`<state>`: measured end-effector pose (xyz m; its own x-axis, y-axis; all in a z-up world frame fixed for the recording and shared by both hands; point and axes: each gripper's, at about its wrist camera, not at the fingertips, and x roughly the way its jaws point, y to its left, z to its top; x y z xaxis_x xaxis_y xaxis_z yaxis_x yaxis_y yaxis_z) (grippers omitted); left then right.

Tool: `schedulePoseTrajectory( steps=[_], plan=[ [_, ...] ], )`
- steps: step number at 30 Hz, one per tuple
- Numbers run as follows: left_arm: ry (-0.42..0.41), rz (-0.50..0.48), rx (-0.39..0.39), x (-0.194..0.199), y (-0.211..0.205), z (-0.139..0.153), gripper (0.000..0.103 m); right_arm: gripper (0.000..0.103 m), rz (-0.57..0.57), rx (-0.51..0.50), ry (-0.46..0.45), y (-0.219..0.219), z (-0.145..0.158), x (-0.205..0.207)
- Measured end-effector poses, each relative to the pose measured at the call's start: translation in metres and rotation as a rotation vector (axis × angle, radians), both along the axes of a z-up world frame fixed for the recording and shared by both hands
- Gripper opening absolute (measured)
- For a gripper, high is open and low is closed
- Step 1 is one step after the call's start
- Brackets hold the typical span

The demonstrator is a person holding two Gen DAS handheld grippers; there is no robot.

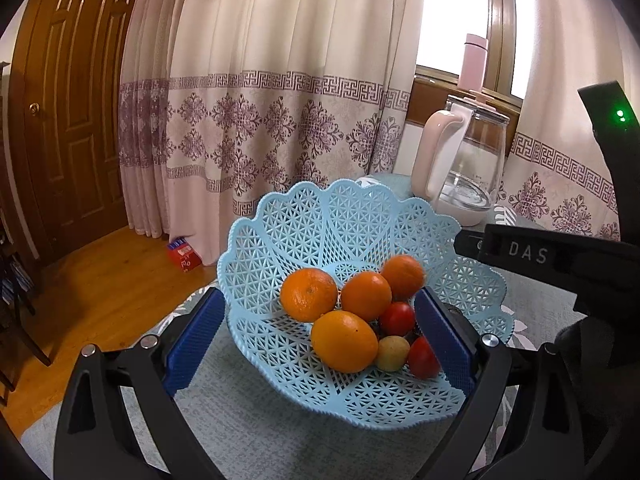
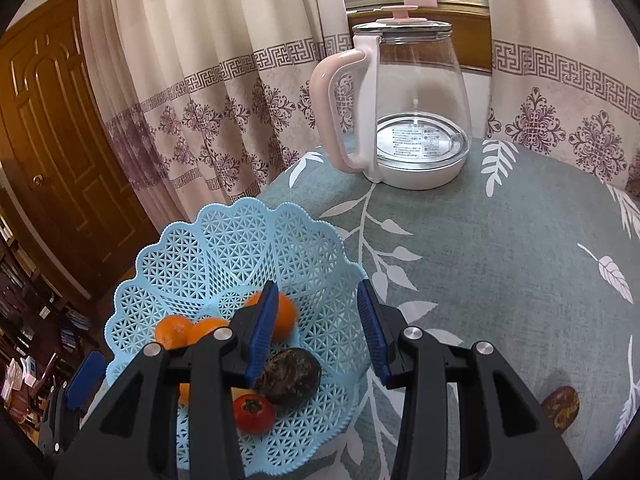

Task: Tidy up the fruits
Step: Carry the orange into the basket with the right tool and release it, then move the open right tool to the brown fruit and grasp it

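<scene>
Finishing this one means going after the last stray: a brown, wrinkly fruit (image 2: 561,409) sitting alone on the tabletop (image 2: 500,264), well apart from the pale blue lattice basket (image 2: 224,240). I'd swing the right tool (image 2: 320,328) over to it, come down from above and close gently, since it looks soft-skinned and could roll on the cloth. Right now that tool hangs over the basket rim, jaws wide apart, holding nothing. The left tool (image 1: 320,344) is also spread wide with its pads either side of the basket's near wall, not clamping anything as far as I can tell.

The basket holds four oranges (image 1: 308,294), two small red fruits (image 1: 397,319), a yellowish one (image 1: 392,353) and a dark wrinkled one (image 2: 290,376), maybe a passion fruit. A glass kettle (image 2: 412,120) stands behind, clear of the action.
</scene>
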<state>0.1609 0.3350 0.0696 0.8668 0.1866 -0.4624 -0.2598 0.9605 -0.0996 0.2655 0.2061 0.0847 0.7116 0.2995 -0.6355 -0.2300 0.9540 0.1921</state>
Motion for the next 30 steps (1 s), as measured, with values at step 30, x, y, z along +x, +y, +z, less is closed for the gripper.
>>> schedulePoseTrajectory(
  steps=[30],
  plan=[
    [-0.160, 0.093, 0.055, -0.027, 0.002, 0.018, 0.097, 0.051, -0.282, 0.066, -0.010, -0.139, 0.000, -0.067]
  ],
)
